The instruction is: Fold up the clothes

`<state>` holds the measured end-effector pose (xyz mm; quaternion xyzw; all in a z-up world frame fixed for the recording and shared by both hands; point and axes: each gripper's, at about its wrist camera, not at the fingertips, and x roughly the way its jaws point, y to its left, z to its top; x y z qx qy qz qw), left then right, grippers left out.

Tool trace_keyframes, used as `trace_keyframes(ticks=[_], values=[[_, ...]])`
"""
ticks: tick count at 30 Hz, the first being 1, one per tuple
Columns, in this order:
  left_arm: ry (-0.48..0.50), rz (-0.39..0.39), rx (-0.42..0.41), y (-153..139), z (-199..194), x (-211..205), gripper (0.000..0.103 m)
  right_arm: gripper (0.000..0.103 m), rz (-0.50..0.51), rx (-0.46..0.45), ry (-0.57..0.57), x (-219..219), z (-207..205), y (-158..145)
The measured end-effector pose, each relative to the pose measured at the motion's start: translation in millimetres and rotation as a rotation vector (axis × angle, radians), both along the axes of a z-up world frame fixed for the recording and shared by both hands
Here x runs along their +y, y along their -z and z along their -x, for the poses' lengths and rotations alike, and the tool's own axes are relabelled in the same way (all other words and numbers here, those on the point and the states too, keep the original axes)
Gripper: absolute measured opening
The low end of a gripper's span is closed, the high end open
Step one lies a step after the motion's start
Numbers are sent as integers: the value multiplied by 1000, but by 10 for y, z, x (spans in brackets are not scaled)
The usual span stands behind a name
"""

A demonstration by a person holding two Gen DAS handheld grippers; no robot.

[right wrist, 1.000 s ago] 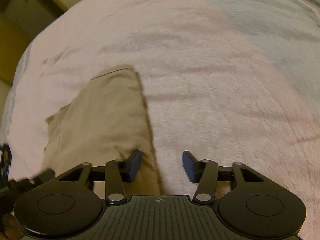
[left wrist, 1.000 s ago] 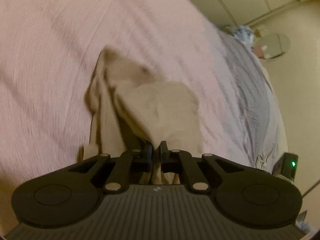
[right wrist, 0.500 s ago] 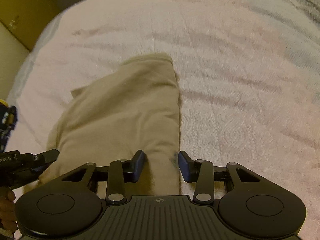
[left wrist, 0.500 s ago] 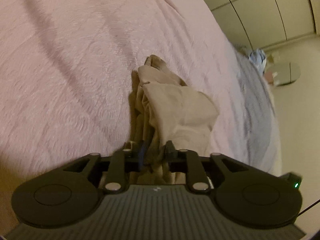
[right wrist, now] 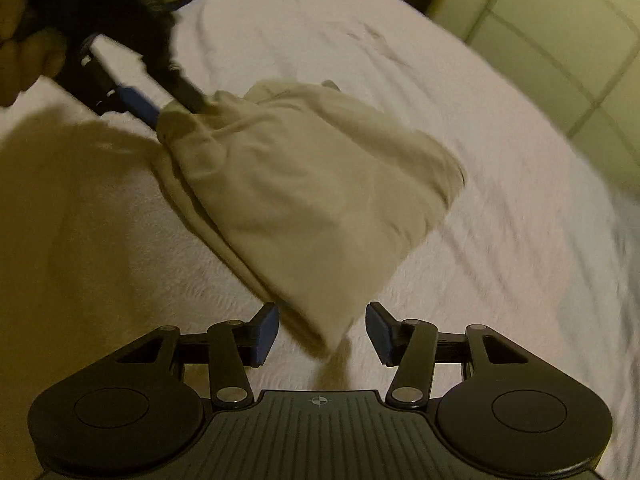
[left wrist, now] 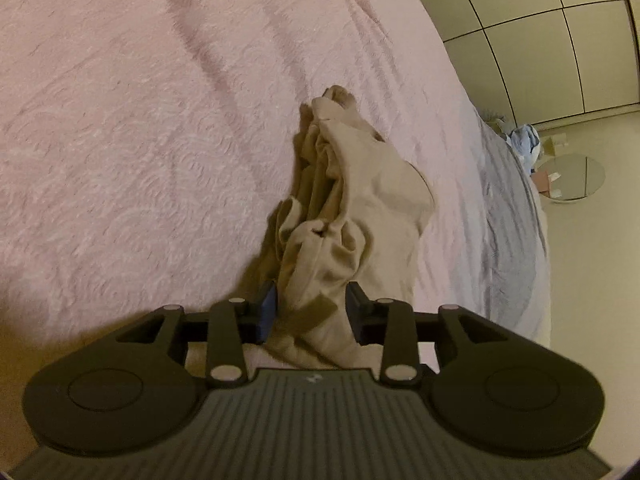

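The beige garment lies bunched on the pink bedspread, one end lifted where the left gripper has it. That gripper's jaws stand part-way apart with a thick wad of cloth filling the gap and touching both pads, so it reads as a loose hold on the garment rather than a firm pinch. The right gripper stands wide, its jaws to either side of the garment's near corner and gripping nothing. In the right wrist view the left gripper shows at the far left, its fingers buried in the cloth's far end. To do this step well, I judge the right gripper should close on a single edge, not the whole bundle, and the left should keep its grip low and taut, so the cloth spreads flat on the bed without fresh creases.
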<state>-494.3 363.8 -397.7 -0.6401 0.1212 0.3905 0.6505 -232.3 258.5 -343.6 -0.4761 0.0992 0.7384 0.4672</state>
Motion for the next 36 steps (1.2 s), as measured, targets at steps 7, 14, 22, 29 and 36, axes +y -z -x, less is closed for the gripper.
trace_keyframes(ticks=[7,14,22,29,36], values=[[119,-83,84,-29,-157,-76,1,2,-18,66,109,64,-249,-26],[195,-57,154,-44,-158,-15,13,19,143,105,144,223,-323,87],[119,-77,104,-307,25,633,41,48,258,542,511,871,-1213,-256],[26,21,-16,148,-212,1312,39,48,315,895,746,1892,-1607,230],[145,-169,97,157,-369,1401,1,6,268,1000,748,2285,-1698,413]])
